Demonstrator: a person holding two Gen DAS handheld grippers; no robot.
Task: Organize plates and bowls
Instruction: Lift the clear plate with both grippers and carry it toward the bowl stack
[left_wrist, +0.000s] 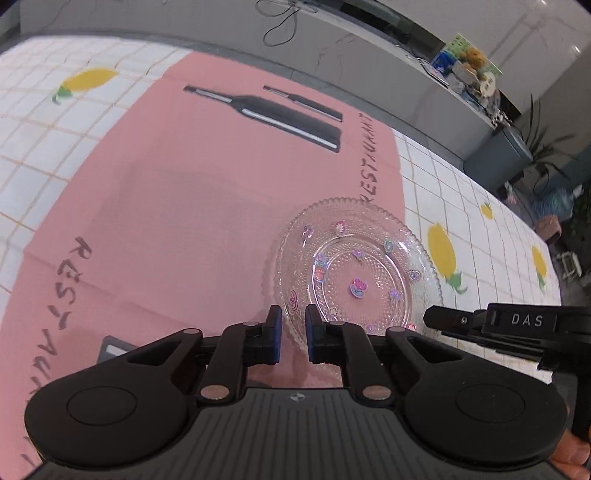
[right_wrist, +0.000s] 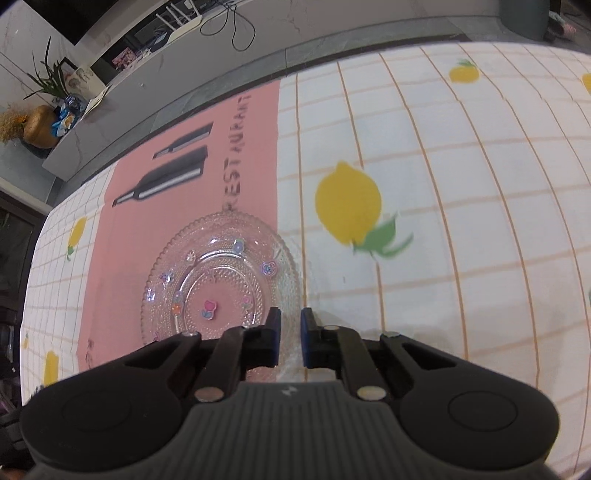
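A clear glass plate (left_wrist: 354, 273) with small coloured stickers is seen on the counter (right_wrist: 480, 221), lying mostly on a pink placemat (left_wrist: 177, 206) (its right edge overhangs the lemon-print cloth). The left gripper (left_wrist: 293, 325) is closed on the plate's near left rim, its jaws almost together. The right gripper (right_wrist: 290, 325) is likewise clamped on the near right rim.
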